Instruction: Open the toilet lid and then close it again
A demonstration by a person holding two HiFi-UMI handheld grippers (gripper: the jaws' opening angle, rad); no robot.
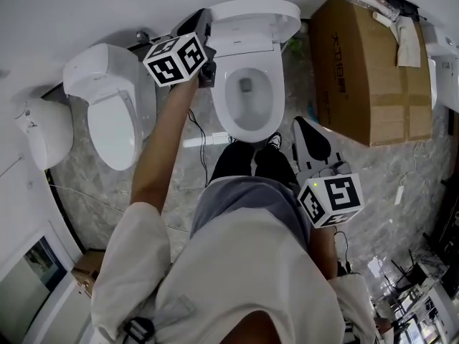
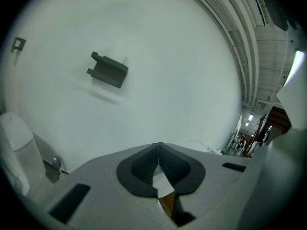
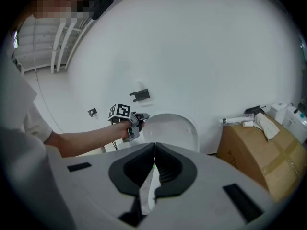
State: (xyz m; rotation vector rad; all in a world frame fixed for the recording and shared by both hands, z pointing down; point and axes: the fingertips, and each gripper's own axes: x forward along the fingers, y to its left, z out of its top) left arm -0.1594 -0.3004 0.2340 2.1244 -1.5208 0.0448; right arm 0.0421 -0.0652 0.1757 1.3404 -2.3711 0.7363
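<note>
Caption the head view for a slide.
Toilet lid raised; shut left gripper beside its edge, shut right gripper low by the person's waist.

Readable text: none | cardboard box [image 1: 373, 84]: dark print is running sideways along its side, too blurred to make out | left gripper's cube [image 1: 176, 57], right gripper's cube [image 1: 330, 199]: showing only black-and-white square marker patterns

The white ceramic toilet [image 1: 224, 102] stands on the marbled stone floor [image 1: 387, 170], its white plastic lid [image 1: 254, 16] upright against the wall behind. A second white toilet [image 1: 111, 120] stands to its left and a large brown cardboard box [image 1: 358, 77] to its right. The left gripper [image 1: 204, 21] is just beside the lid's left edge.
</note>
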